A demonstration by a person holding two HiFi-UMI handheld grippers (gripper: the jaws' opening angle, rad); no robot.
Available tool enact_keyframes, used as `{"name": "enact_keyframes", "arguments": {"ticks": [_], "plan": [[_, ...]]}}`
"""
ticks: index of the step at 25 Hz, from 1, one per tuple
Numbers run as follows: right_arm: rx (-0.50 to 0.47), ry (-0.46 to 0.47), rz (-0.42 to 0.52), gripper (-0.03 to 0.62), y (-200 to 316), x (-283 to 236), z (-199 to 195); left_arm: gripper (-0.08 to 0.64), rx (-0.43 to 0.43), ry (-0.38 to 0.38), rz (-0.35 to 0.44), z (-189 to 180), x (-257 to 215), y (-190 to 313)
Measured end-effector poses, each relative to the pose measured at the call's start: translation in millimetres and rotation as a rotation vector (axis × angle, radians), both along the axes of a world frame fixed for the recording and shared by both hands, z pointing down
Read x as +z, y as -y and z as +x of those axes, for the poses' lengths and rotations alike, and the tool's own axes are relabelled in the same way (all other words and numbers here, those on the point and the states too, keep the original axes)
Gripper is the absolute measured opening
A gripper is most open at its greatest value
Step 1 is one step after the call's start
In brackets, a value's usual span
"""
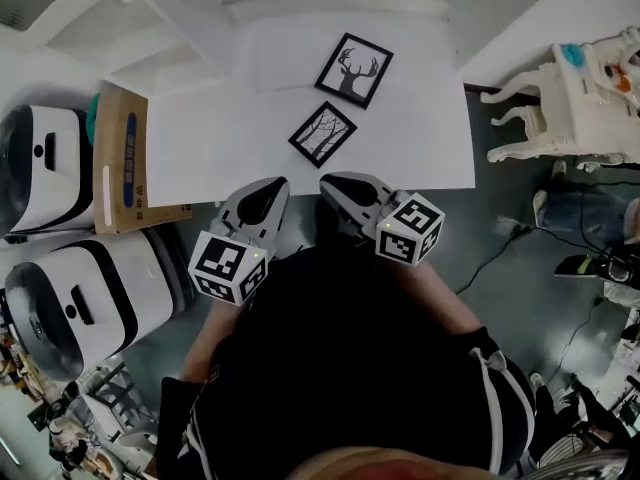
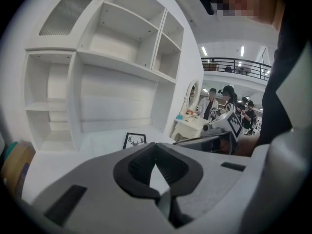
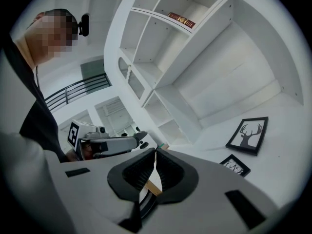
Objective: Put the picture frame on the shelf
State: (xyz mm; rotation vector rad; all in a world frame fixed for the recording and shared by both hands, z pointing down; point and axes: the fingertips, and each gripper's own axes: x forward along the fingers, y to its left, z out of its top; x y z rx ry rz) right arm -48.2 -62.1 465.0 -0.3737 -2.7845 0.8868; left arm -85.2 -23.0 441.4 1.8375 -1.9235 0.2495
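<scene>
Beyond left tongs (image 1: 276,184), right tongs (image 1: 326,181) (closed): tree frame (image 1: 323,134), deer frame (image 1: 354,69).

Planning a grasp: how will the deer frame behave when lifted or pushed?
The deer frame looks thin and rigid, so probably stiff and light. It seems to lie flat on the smooth table, so a push would likely slide it, and an edge may be hard to get under. Stood on the shelf, such a thin frame might tip.
</scene>
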Motion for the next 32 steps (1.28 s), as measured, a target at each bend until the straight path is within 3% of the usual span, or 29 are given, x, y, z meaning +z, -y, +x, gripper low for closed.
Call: {"name": "enact_keyframes", "arguments": {"ticks": [8, 15, 21, 32], "plan": [[0.166, -0.054, -0.026, 0.023, 51.5, 18.0, -7.1, 0.006, 0.135, -0.035, -0.062, -24.2, 19.0, 48.4], [0.343, -0.125, -0.032, 0.023, 60.7, 28.5, -0.3, 0.006, 0.287, -0.043, -0.054, -43.6, 28.2, 85.7], [0.521, -0.163, -0.034, 0.023, 54.8, 32.5, -23.6, 0.006, 0.426, -0.035, -0.061, -72.4, 35.5, 88.0], [0.817, -0.425, -0.049, 0.023, 15.8, 86.7, -61.3, 0.008, 0.641, 0.008, -0.127, -109.7, 79.0, 55.4]]}}
